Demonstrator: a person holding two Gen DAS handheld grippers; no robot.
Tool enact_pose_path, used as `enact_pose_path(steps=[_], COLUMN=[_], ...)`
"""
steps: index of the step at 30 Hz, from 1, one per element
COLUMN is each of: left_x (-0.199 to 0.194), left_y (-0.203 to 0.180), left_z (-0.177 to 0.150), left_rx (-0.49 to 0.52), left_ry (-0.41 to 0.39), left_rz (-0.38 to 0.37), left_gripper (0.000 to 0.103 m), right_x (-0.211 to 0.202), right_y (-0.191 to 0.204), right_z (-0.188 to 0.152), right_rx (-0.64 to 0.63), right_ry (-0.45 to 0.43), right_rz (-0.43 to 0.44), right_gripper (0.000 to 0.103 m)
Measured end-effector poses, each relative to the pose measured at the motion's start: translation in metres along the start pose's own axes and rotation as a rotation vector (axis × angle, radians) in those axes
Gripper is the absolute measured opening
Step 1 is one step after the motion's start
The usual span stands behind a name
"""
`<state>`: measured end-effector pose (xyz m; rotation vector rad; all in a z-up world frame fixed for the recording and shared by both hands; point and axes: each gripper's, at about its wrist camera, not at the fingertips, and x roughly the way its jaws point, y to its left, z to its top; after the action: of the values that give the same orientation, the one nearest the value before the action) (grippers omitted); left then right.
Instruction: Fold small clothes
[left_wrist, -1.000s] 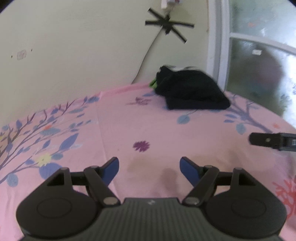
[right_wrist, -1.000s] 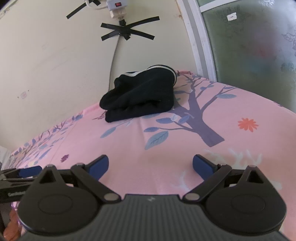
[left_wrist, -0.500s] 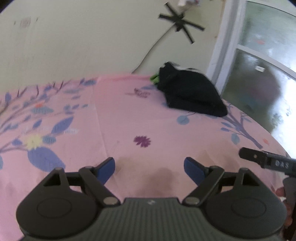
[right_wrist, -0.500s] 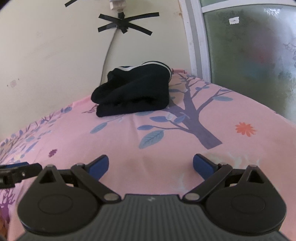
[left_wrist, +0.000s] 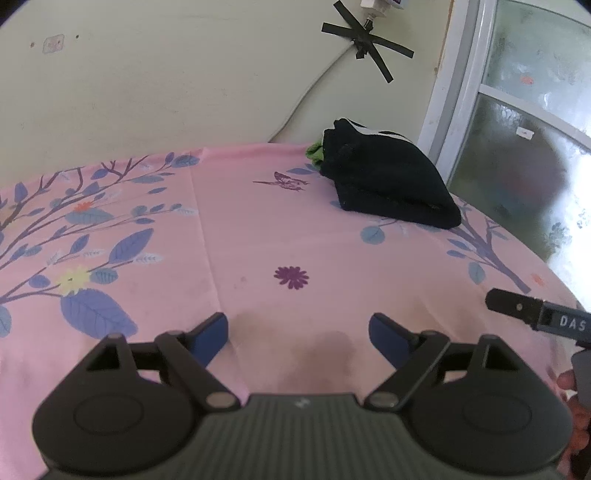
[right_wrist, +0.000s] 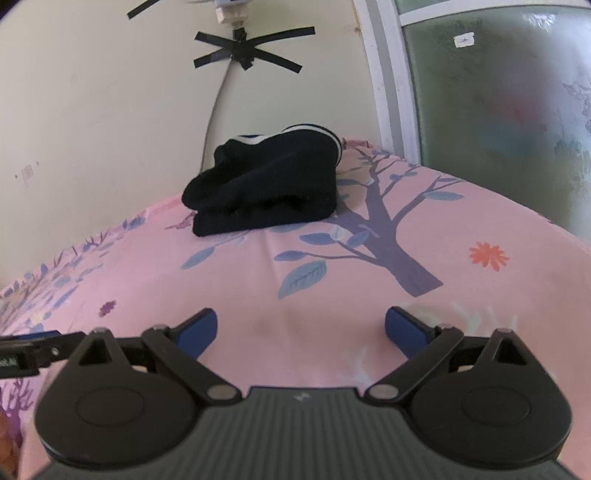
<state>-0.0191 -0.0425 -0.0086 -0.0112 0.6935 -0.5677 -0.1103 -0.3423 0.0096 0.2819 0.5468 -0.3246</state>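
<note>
A folded black garment (left_wrist: 388, 184) with white stripes lies at the far end of the pink flowered sheet (left_wrist: 258, 236), close to the wall; a bit of green cloth (left_wrist: 314, 154) peeks out behind it. The same black bundle (right_wrist: 269, 188) shows in the right wrist view. My left gripper (left_wrist: 299, 336) hovers over bare sheet, well short of the garment; its jaws are opening with nothing between them. My right gripper (right_wrist: 301, 330) also stands open and empty over the sheet. One finger of the right gripper (left_wrist: 517, 306) reaches in at the right edge of the left view.
A pale wall (left_wrist: 147, 92) rises just behind the sheet, with a white cable (left_wrist: 306, 92) taped on by black strips (left_wrist: 369, 40). A white-framed frosted window (right_wrist: 498, 92) stands at the right. The sheet (right_wrist: 369, 288) drops away at its right side.
The left gripper's jaws have spread wider and its view has rolled and swung, so the black garment sits further right. The right view shifted slightly; its jaws stay as wide as before.
</note>
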Motion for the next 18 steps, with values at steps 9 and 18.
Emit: enact_pose_path(steps=[9, 18], left_x=[-0.0001, 0.0023], left_y=[-0.0026, -0.0077], left_z=[0.0001, -0.0006], left_rx=[0.011, 0.05], left_ry=[0.006, 0.018], left_rz=[0.009, 0.032], left_gripper=[0.089, 0.093], right_x=[-0.0023, -0.0054], right_y=[-0.0043, -0.0089], right_z=[-0.001, -0.0023], right_rx=[0.017, 0.058], right_ry=[-0.01, -0.025], right_rz=[0.003, 0.027], right_gripper=[0.092, 0.092])
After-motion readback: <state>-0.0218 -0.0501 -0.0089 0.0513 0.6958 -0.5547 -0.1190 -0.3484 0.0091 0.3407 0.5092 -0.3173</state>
